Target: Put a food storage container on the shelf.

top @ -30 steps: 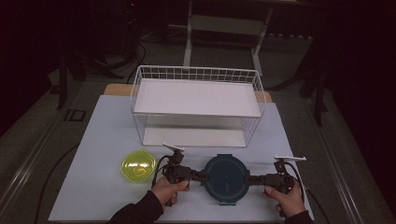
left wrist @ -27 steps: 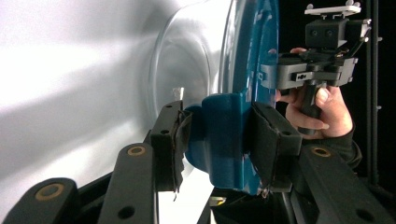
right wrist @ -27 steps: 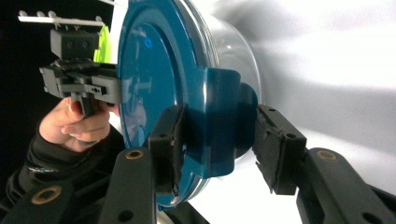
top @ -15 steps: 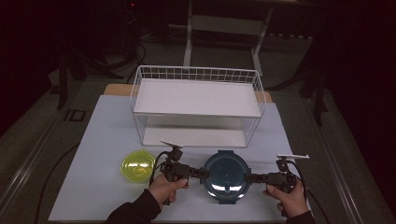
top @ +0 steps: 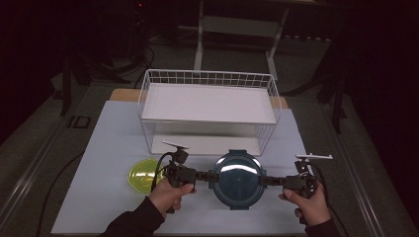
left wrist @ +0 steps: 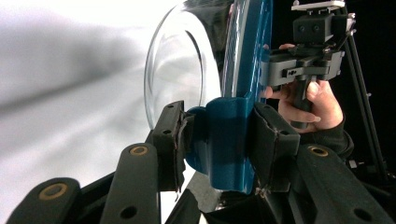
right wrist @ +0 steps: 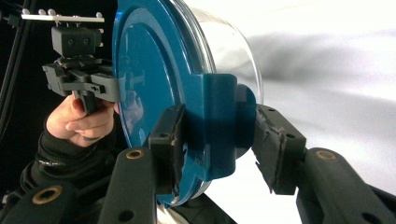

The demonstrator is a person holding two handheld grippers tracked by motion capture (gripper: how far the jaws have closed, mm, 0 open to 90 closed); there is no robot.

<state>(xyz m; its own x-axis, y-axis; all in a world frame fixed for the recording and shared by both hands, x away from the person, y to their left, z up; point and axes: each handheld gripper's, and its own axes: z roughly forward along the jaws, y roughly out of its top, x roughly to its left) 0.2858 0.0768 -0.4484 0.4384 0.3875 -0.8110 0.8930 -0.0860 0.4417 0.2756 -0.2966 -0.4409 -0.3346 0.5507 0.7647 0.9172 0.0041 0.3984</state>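
Lidded blue container [top: 237,179] clamped at opposite latches by left gripper [top: 205,175] and right gripper [top: 267,180], lifted above bench [top: 108,143] before wire basket [top: 207,81]; placement pending; yellow bowl [top: 141,174] untouched.

Wire rack [top: 207,106] blocks ahead; yellow bowl [top: 142,175] left.

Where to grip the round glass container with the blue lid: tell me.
By the blue latch tabs on opposite sides of the round glass container with the blue lid, coming in level from left and right. The tabs are flat where the glass wall curves.
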